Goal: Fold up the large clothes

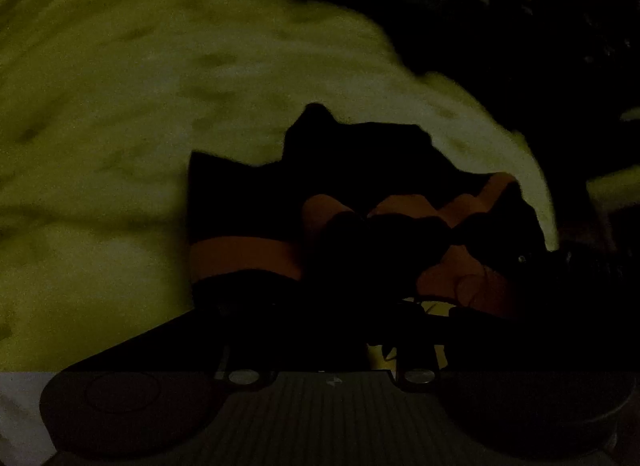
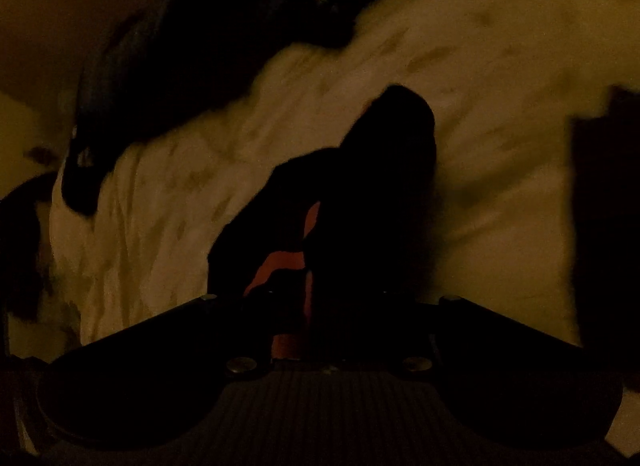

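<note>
Both wrist views are very dark and blurred. Biggest thing: a pale wrinkled bedsheet (image 1: 120,125) is filling most of the left wrist view, and again the middle and right of the right wrist view (image 2: 500,105). Next, a dark garment (image 1: 500,45) is lying bunched across the upper right of the left view and the upper left of the right view (image 2: 192,57); more black cloth (image 1: 360,153) is sitting right at the tools in the lower centre, likely part of the same piece, cannot confirm. The left gripper (image 1: 392,234) is standing fairly wide, orange fingers (image 1: 240,256) showing at lower centre with black cloth draped over and between them; whether the pads are pressing on it, cannot tell. The right gripper (image 2: 340,185) is standing narrow, dark cloth humping over its tips at frame centre, an orange finger (image 2: 280,262) peeking out on the left; it looks to be pinching the cloth. Judgement: a lift-and-carry of one edge looks to be under way. To do it well: keep both pinches at matching height, pull the edge taut between them, carry it over the rest of the garment, lay it flat, release only once corners are lining up. Risk: the left hold slipping if loose.
</note>
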{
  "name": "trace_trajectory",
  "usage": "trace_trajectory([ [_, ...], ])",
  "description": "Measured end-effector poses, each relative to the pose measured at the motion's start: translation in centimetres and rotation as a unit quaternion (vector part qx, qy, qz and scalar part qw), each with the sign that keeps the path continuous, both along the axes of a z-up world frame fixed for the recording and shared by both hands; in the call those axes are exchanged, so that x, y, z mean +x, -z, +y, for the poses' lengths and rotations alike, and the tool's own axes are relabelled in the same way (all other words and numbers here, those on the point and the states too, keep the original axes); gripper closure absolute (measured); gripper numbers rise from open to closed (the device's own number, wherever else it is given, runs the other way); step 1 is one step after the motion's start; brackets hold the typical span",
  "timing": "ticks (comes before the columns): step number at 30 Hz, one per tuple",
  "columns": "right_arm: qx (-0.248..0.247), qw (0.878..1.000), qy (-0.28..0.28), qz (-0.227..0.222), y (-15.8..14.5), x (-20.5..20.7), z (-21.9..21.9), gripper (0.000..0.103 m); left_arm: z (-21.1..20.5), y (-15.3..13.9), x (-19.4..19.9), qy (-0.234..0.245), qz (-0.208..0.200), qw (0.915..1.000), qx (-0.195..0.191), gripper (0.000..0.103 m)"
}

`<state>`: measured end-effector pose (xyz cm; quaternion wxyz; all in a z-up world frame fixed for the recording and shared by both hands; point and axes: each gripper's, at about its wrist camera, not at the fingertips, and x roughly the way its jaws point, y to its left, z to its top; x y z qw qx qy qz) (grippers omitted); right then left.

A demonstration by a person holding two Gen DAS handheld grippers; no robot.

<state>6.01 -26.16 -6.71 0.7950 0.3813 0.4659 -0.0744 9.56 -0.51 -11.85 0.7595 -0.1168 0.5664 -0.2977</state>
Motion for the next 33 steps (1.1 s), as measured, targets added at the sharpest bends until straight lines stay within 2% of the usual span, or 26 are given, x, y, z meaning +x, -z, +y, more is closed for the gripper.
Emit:
trace_trajectory([
  [5, -0.057, 0.997, 0.032, -0.042, -4.2, -4.3, -5.5, 0.079, -7.8, -3.8, -1.8, 0.072, -0.043, 0.9961, -0.029, 0.026],
  [9, -0.089, 0.991, 0.065, -0.07, -7.0, -8.7, -10.8, 0.079, -13.9, -5.9, -5.2, 0.135, -0.065, 0.9875, -0.048, 0.026],
  [12, -0.093, 0.988, 0.105, -0.069, -7.5, -12.0, -14.5, 0.079, -17.4, -5.9, -8.1, 0.189, -0.07, 0.9785, -0.042, 0.027],
  [16, -0.071, 0.982, 0.168, -0.04, -4.8, -16.1, -18.5, 0.079, -21.8, -3.2, -11.2, 0.249, -0.077, 0.9655, 0.008, 0.028],
  [20, -0.037, 0.978, 0.202, 0.026, 0.7, -18.4, -20.4, 0.078, -23.3, 0.3, -13.3, 0.281, -0.066, 0.954, 0.082, 0.028],
  [22, -0.014, 0.973, 0.226, 0.042, 2.7, -19.5, -20.4, 0.073, -22.9, 1.0, -13.6, 0.278, -0.065, 0.9536, 0.096, 0.025],
  [23, -0.002, 0.97, 0.238, 0.042, 3.4, -19.9, -20.5, 0.072, -22.6, 1.3, -13.4, 0.274, -0.065, 0.9545, 0.098, 0.019],
  [25, 0.016, 0.965, 0.259, 0.038, 4.1, -20.4, -20.4, 0.065, -22.1, 1.4, -13.3, 0.274, -0.069, 0.953, 0.11, 0.003],
  [26, 0.018, 0.964, 0.262, 0.039, 4.4, -20.6, -20.6, 0.062, -22.0, 1.3, -13.1, 0.274, -0.076, 0.9513, 0.119, 0.004],
  [27, 0.016, 0.964, 0.261, 0.041, 4.6, -20.5, -20.8, 0.058, -22.0, 1.1, -13.2, 0.276, -0.08, 0.9501, 0.122, 0.001],
  [30, 0.002, 0.967, 0.251, 0.043, 4.6, -20.1, -21.2, 0.055, -21.9, 0.7, -12.8, 0.281, -0.089, 0.9466, 0.131, 0.0],
  [33, -0.021, 0.967, 0.248, 0.05, 3.8, -20.3, -21.5, 0.045, -21.2, 0.2, -13.3, 0.293, -0.11, 0.9385, 0.145, 0.0],
])
